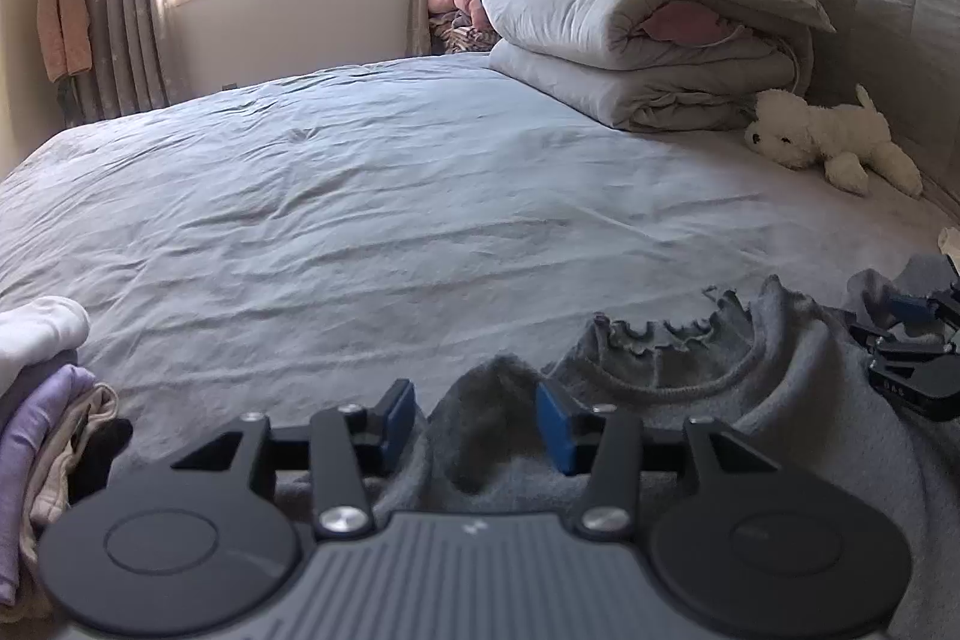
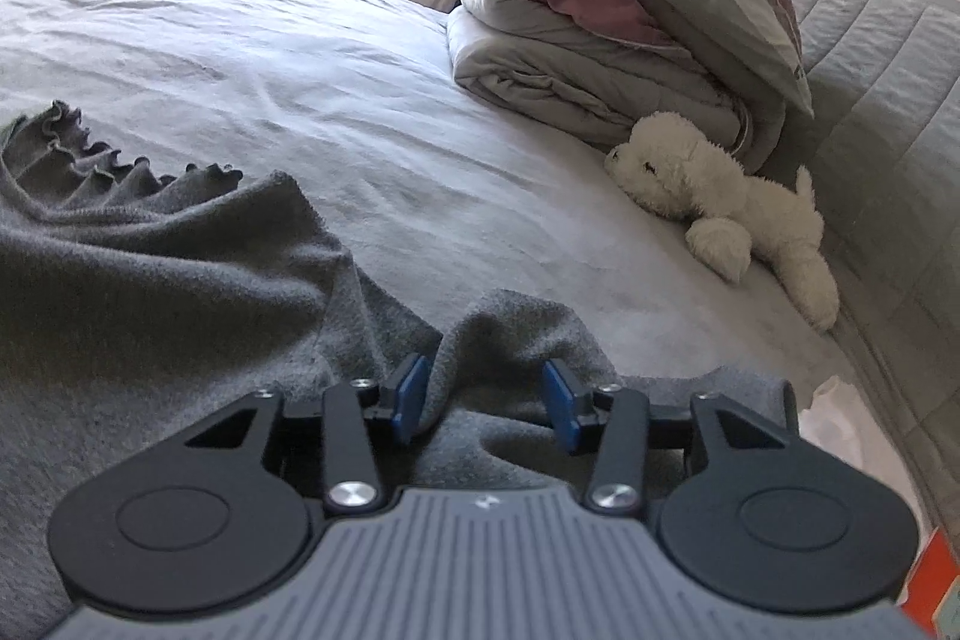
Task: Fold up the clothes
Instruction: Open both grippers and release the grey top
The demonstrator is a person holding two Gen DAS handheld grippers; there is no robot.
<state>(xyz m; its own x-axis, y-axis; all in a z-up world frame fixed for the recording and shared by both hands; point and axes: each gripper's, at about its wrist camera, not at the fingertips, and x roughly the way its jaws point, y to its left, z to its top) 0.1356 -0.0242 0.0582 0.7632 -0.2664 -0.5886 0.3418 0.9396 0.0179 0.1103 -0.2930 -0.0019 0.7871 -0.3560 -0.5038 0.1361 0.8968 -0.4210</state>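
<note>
Your left gripper (image 1: 477, 421) and right gripper (image 2: 483, 403) each stand spread wide around a raised ridge of the grey sweater (image 1: 798, 400), pinching nothing. It lies rumpled, unfolded, on the near bed (image 1: 360, 196); folded clothes (image 1: 42, 400) sit stacked at left.

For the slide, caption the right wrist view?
Right gripper open around a raised fold of grey top on the bed, plush dog beyond.
</note>
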